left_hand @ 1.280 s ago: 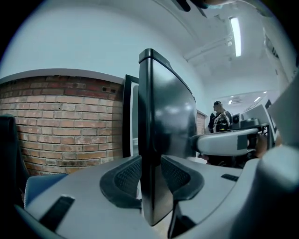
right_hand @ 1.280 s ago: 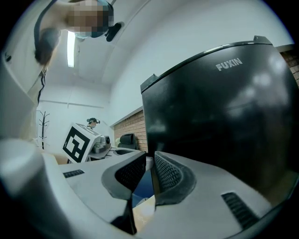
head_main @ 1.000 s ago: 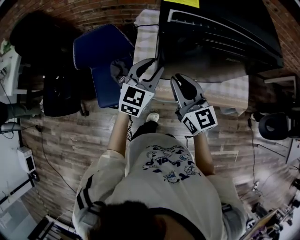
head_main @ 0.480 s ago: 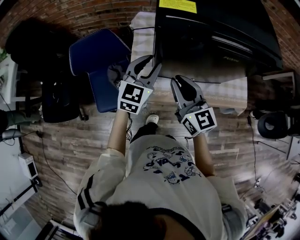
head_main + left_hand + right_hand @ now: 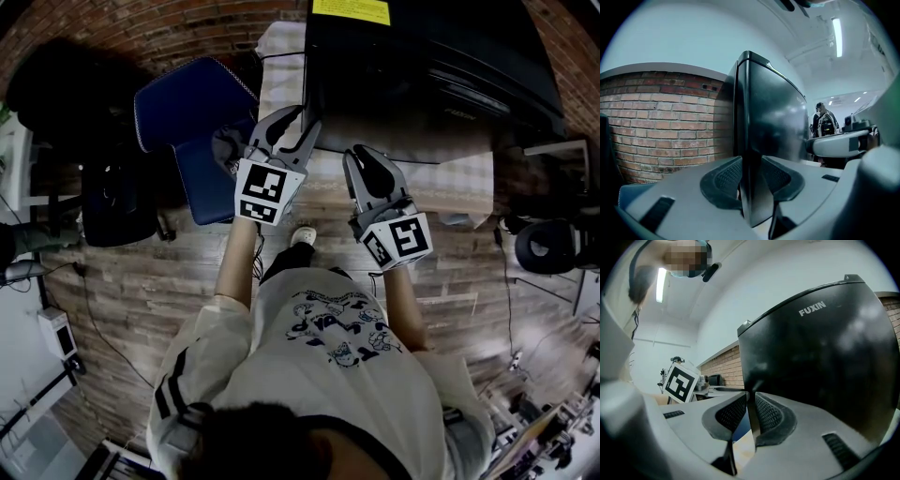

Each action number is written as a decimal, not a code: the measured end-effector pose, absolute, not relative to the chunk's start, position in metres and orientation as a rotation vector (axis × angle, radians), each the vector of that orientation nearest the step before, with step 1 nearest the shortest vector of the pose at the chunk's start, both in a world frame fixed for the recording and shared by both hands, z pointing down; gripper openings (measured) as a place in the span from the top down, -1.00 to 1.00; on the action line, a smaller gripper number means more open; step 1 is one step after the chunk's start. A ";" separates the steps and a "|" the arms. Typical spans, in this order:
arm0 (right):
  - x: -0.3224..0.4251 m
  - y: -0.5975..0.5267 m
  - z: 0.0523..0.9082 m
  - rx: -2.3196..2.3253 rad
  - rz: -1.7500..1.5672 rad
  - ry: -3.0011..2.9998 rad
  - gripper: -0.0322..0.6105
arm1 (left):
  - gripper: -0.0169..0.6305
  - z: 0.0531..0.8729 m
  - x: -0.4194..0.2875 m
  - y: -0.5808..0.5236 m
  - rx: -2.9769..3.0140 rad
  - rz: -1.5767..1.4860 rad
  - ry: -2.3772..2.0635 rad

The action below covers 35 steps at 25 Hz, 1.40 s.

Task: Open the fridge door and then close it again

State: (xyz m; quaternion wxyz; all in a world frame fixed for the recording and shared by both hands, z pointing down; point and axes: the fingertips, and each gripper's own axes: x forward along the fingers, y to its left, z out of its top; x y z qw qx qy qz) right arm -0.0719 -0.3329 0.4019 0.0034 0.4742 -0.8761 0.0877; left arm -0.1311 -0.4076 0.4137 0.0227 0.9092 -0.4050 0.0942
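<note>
**Evidently at the door: left gripper clamped on its free edge**

Evidently the step in hand was the swing of the fridge door [image 5: 820,371] itself. The left gripper [image 5: 291,122] was closed on that door's left-hand vertical edge. Its own view showed the dark slab standing between the two ribbed pads [image 5: 724,176], with both pads pressed against it, so the jaws stood only as far apart as the door is thick. The right gripper [image 5: 364,157] was shut on nothing. Its jaws were drawn nearly together in front of the door's face, and it hung just beside the left one without touching the fridge [image 5: 431,66].

The fridge, small and black, stood on a tabletop [image 5: 450,178] covered with a checked cloth, directly ahead of the person. A blue chair [image 5: 192,112] stood to its left and a brick wall [image 5: 661,126] lay behind.

From these views the door looked flush with the cabinet or barely ajar, though how far it stood out could not be told for certain. Nor could it be told whether this was the start of the opening or the end of the closing.

If the door was about to open, the next move called for the left gripper to keep its pinch and draw the edge outward along the arc of the hinge on the right. The wrist would have to turn with the door so the pads did not slide off the smooth edge. If it was closing, a last push home and then a release.
</note>
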 end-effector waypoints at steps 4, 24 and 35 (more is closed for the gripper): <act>-0.066 -0.332 0.401 1.546 0.272 -2.719 0.68 | 0.52 0.416 -0.131 -0.402 2.795 0.286 -1.269; -0.030 -0.293 0.385 1.808 0.293 -2.607 0.68 | 0.52 0.390 -0.113 -0.323 2.719 0.140 -1.398; -0.018 -0.262 0.378 1.874 0.278 -2.574 0.68 | 0.52 0.376 -0.104 -0.287 2.718 0.091 -1.434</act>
